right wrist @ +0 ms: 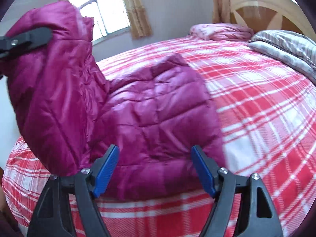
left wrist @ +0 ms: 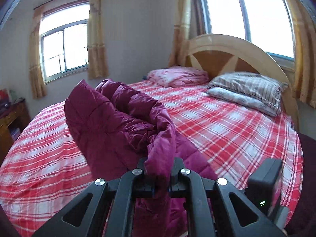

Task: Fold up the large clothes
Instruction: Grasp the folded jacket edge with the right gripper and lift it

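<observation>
Item: one quilted magenta jacket [right wrist: 154, 102], lying on the bed [right wrist: 256, 98] over a red-and-white plaid sheet [left wrist: 227, 122].

Your left gripper [left wrist: 159, 170]: clenched on a fold of the jacket's edge, with fabric bunched between the black fingers [left wrist: 178, 169] and draped down over them. In the right wrist view that same gripper [right wrist: 29, 37] sits at 9 o'clock, holding one part of the jacket lifted well above the bed while the rest stays flat on the sheet.

Your right gripper [right wrist: 156, 169]: released, jaws wide with the blue pads [right wrist: 107, 169] apart, nothing pressed between them. The jacket's near edge lies just ahead of the pads, at 12 o'clock from them.

Other contents, left wrist view: pink folded blanket [left wrist: 177, 77] at 12 o'clock, striped pillow [left wrist: 246, 90] at 2 o'clock, both against the arched wooden headboard [left wrist: 233, 51]. Two curtained windows [left wrist: 65, 51] behind. Wooden cabinet [left wrist: 11, 118] at 9 o'clock.
</observation>
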Tool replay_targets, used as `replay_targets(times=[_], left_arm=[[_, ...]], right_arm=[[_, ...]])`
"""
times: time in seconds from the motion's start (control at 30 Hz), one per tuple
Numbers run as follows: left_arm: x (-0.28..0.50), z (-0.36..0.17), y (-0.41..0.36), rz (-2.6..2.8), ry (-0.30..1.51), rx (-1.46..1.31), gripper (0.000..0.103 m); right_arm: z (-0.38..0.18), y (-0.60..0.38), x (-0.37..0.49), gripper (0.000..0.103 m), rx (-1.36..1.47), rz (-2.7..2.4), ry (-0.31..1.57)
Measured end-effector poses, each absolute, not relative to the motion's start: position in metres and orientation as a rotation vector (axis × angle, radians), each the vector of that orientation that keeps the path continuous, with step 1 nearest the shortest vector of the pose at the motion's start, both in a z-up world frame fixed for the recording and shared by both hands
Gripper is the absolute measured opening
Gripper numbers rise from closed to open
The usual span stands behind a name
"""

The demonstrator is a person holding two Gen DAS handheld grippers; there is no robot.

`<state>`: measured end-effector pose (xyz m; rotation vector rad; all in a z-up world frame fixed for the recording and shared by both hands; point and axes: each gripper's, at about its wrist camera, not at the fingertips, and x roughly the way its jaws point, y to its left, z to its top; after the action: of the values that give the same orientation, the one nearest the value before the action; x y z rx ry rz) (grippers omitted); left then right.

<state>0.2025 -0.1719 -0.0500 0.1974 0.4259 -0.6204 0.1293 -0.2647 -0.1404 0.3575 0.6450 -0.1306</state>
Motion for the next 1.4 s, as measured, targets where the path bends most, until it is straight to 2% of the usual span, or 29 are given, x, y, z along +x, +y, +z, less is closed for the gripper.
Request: replay_targets(times=[0.37,0.43,0.7,0.83,0.87,0.9,0.93,1.0,1.07,1.17,1.3,1.4], left_arm=[[0.221,-0.117,-0.249,-0.773,0.583,0.33,0.008],[0.22,-0.13,-0.255,-0.753,0.585,0.367,0.011],[0.222,-0.128,-0.252,-0.777,0.601,0.322,0.016],[0.21,-0.103,-0.227,-0.786,0.553,0.229,0.02],[0.207,-0.095,-0.219,-0.797,0.551,0.192,0.027],[0.203,-0.083,-0.207,-0.816,0.535,0.147,0.044],[0.199,-0.072,-0.195,-0.806,0.491,0.123,0.069],[0.197,-0.056,-0.171,-0.713,0.405,0.086,0.089],[0.202,-0.046,-0.148,-0.703,0.353,0.024,0.09],[0.229,-0.049,-0.131,-0.586,0.374,0.019,0.09],[0.285,-0.092,-0.134,-0.349,0.445,0.178,0.09],[0.325,-0.124,-0.126,-0.326,0.573,0.112,0.09]], right_arm=[[-0.163,-0.315,0.113,0.078,0.478,-0.273,0.7],[-0.164,-0.315,0.114,0.078,0.466,-0.277,0.699],[-0.156,-0.329,0.109,0.08,0.469,-0.33,0.638],[-0.155,-0.34,0.109,0.08,0.48,-0.342,0.632],[-0.159,-0.343,0.11,0.08,0.492,-0.346,0.643],[-0.162,-0.345,0.111,0.08,0.504,-0.348,0.652],[-0.162,-0.346,0.11,0.08,0.511,-0.349,0.647],[-0.153,-0.345,0.107,0.08,0.492,-0.351,0.606],[-0.144,-0.339,0.102,0.08,0.462,-0.338,0.565],[-0.129,-0.335,0.093,0.08,0.487,-0.288,0.484],[-0.09,-0.316,0.094,0.08,0.43,-0.233,0.363],[-0.068,-0.3,0.121,0.085,0.342,-0.16,0.356]])
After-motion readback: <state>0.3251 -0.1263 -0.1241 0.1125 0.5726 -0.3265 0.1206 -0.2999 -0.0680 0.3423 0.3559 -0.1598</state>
